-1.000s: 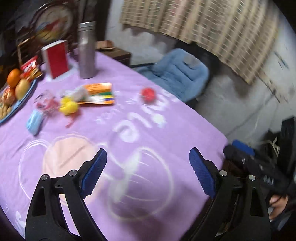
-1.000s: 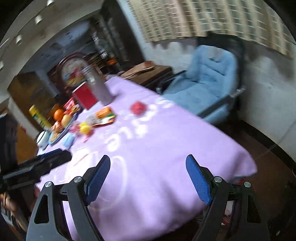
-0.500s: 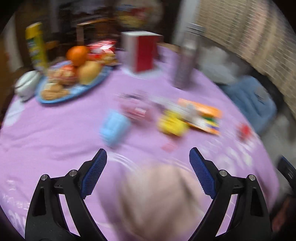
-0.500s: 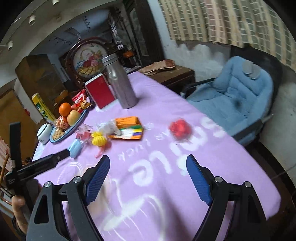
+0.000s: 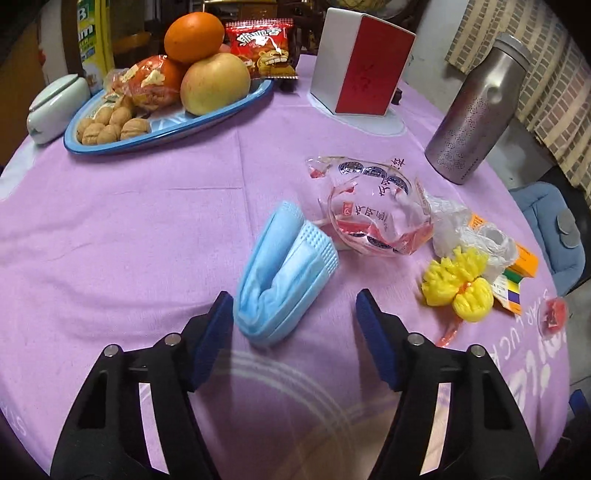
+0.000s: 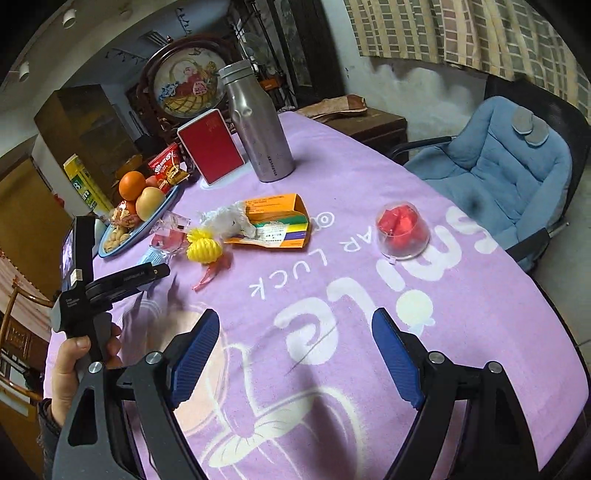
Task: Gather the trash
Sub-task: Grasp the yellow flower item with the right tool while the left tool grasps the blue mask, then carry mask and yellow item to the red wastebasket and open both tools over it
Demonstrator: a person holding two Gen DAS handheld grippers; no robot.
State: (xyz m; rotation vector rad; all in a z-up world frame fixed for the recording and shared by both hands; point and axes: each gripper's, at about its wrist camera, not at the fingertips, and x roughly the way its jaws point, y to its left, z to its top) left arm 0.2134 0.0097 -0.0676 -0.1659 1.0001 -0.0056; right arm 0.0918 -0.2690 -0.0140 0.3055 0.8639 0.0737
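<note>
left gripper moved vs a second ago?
Yes. The left gripper swung from the table edge toward the fruit tray, now at the blue mask, jaws closing.

A: What stands at the upper right of the frame?
B: A dented steel flask (image 5: 476,107), beside a red-faced white box (image 5: 360,68).
A: Upper left?
B: A blue oval tray (image 5: 110,142) holding walnuts (image 5: 110,127), an apple (image 5: 214,83) and an orange (image 5: 194,31).

Both grippers, left gripper (image 5: 294,307) and right gripper (image 6: 295,334), have black frames, silver screws, ribbed blue pads; the cuff looks dark.
</note>
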